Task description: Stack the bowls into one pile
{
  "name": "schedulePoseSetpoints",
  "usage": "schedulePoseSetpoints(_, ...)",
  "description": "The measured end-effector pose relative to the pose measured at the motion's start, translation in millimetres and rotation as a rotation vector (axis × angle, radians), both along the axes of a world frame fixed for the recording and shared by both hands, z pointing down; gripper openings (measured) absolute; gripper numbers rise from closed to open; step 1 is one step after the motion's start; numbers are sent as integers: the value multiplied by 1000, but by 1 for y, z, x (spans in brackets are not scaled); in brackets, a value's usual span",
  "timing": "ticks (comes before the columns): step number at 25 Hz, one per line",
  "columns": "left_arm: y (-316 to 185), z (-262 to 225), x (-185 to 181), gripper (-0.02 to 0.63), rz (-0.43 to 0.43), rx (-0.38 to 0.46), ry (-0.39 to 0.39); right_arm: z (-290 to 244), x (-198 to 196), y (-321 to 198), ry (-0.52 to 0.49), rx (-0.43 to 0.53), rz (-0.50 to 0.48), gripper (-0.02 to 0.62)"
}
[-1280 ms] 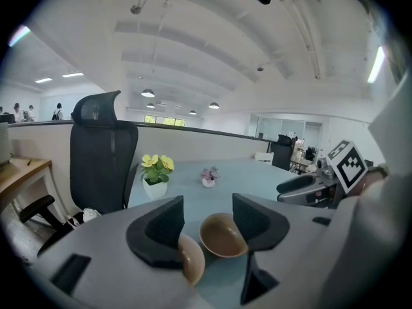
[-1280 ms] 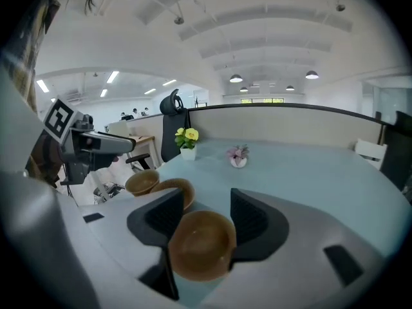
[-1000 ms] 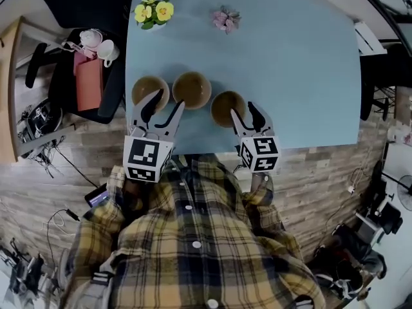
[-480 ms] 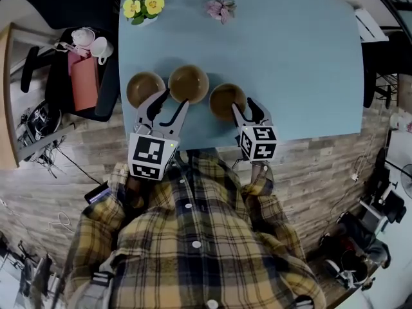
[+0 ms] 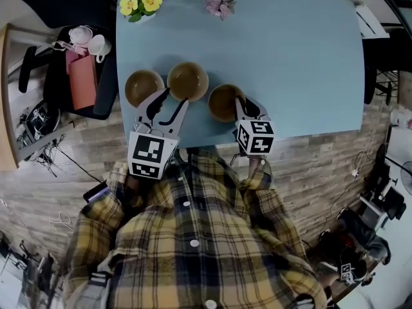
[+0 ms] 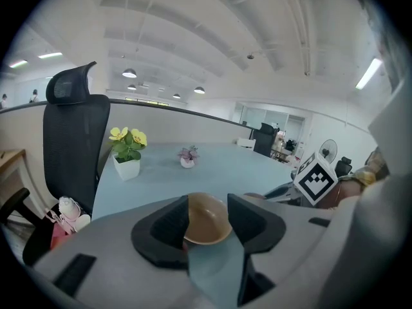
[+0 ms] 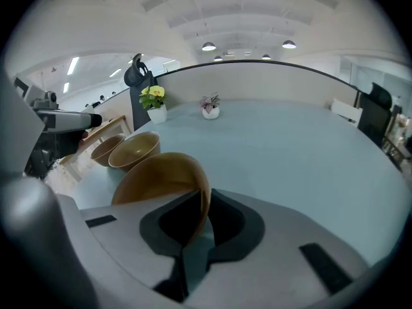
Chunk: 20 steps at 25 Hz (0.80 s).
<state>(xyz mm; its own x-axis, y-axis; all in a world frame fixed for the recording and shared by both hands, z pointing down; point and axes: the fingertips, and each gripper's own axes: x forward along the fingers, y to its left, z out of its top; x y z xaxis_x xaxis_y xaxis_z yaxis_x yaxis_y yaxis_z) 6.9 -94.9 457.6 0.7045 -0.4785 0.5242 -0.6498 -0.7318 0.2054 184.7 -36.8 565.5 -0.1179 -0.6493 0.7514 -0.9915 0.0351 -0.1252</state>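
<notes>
Right hand-held gripper point(image 7: 205, 214): jaws have just been closing and now pinch the near rim of the right bowl point(image 5: 222, 102). Left hand-held gripper point(image 5: 170, 103): jaws have eased inward, stand apart, grip nothing. Middle bowl point(image 5: 188, 81) and left bowl point(image 5: 143, 86) sit alongside on the table point(image 5: 290, 56).

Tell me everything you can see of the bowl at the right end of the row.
The right bowl is round, plain brown, smooth and empty, perhaps wood or ceramic. It sits on the blue table near its front edge, close beside the middle bowl; whether they touch is unclear. The right gripper has just been closing, and its jaws now pinch the near rim, one inside, one outside.
</notes>
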Motion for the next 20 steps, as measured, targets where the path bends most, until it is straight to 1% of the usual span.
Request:
schedulePoseSetpoints(1, 0, 0, -1, 178, -1, 0, -1, -1, 1, 0, 7, 1, 1, 32)
schedulePoseSetpoints(9, -1, 1, -5, 178, -2, 2, -1, -11, 0, -3, 18, 27, 0, 15)
schedulePoseSetpoints(14, -3, -1, -7, 178, -9, 10, 3, -24, 1, -7, 88, 45, -50, 15)
schedulePoseSetpoints(20, -5, -7, -13, 177, -32, 28, 6, -51, -4, -23, 129, 102, -101, 15)
